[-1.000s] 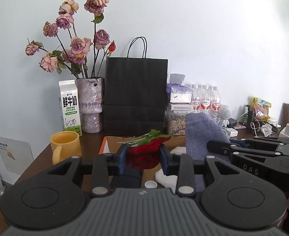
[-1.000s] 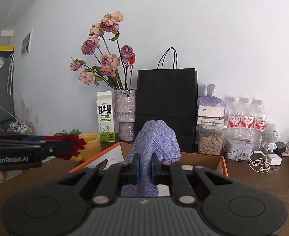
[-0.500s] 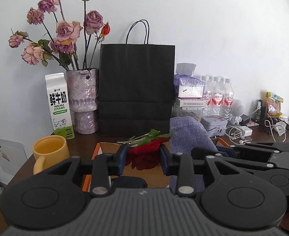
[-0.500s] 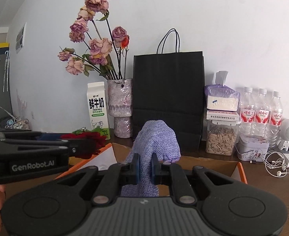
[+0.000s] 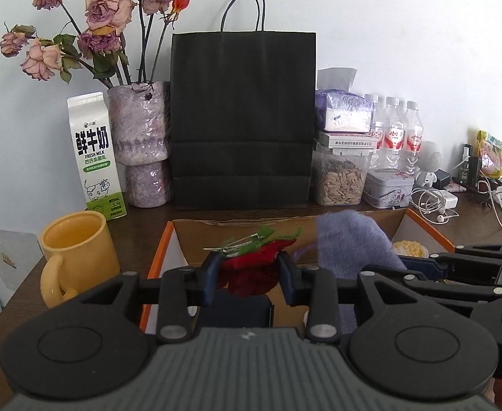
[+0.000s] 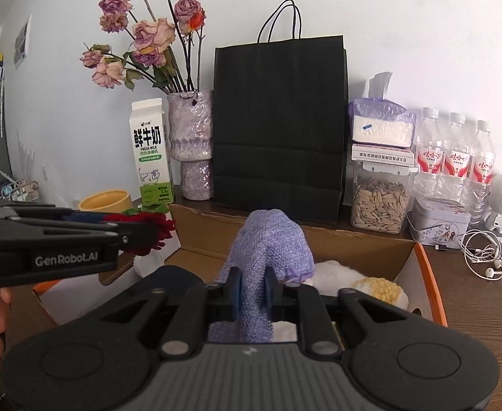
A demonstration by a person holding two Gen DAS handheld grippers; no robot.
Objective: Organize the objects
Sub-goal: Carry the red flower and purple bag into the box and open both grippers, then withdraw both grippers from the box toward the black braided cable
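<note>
Both pairs of fingers are seen over an open cardboard box (image 6: 370, 250) with an orange outer wall. A red fabric rose (image 5: 257, 267) is set between the left gripper (image 5: 249, 274) fingers, whose jaws have just been opening; whether the pads press on it cannot be told from the pictures. A lilac woven cloth (image 6: 268, 250) is pinched by the right gripper (image 6: 252, 287), whose jaws have also just been opening slightly, the cloth standing up between the pads. Inside the box, a white and yellow fluffy item (image 6: 363, 282) is seen just beside the cloth.

A dark brown wooden table (image 6: 473, 301) is set against a plain pale wall (image 5: 404, 34). Along the wall are ranged a milk carton (image 5: 95, 154), a mottled purple vase (image 5: 143, 144) of dried roses (image 5: 107, 10), a black paper bag (image 5: 242, 120), a jar of seeds (image 5: 341, 181) with a small box and a pack of tissues stacked on it, three water bottles (image 5: 394, 137) and a small tin (image 5: 389, 188). A yellow mug (image 5: 78, 250) is placed left of the box, near the carton. White earphones and a charger (image 6: 487, 253) are seen on the table at the right.
</note>
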